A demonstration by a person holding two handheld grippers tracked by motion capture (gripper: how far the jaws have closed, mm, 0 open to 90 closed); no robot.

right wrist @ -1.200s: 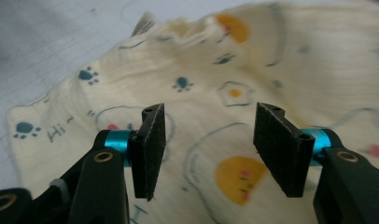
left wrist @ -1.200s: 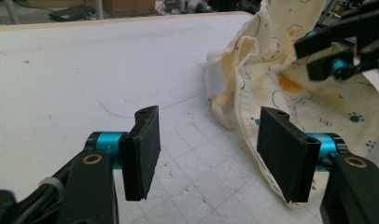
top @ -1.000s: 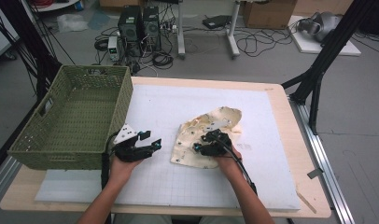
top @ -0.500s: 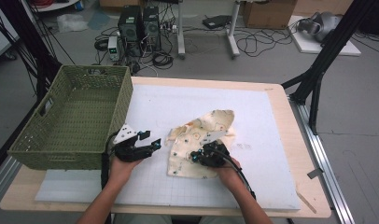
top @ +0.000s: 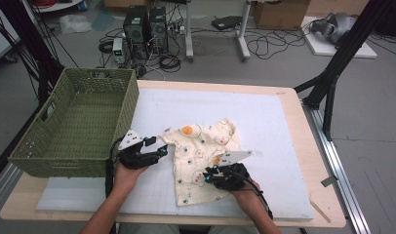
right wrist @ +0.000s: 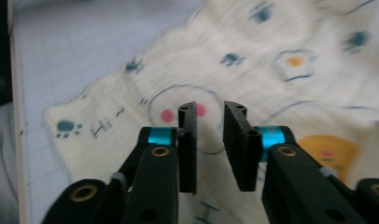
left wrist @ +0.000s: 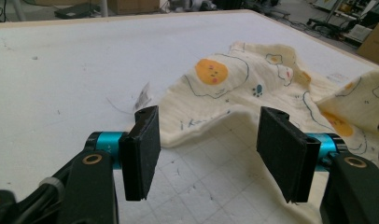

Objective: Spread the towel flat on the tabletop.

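A cream cloth (top: 201, 151) printed with fried eggs and paw marks lies spread on the white foam mat (top: 274, 112). My left gripper (top: 162, 149) rests at the cloth's left edge, its jaws wide apart. In the left gripper view, the left gripper (left wrist: 206, 154) holds nothing and the cloth (left wrist: 234, 84) lies just beyond the pads. My right gripper (top: 206, 176) hovers over the cloth's near right part. Seen in the right gripper view, the right gripper (right wrist: 210, 140) has a narrow gap; its jaws have just been opening, with nothing between them and the cloth (right wrist: 271, 56) below.
A green woven basket (top: 101, 73) stands at the table's left, close behind my left hand. The wooden table rim (top: 306, 141) frames the mat. Cables, computer cases and black stand legs crowd the floor beyond the far edge.
My right gripper has moved toward the near edge of the table. The cloth has been drawn nearer and leftward and lies flatter. The left gripper has stayed put.
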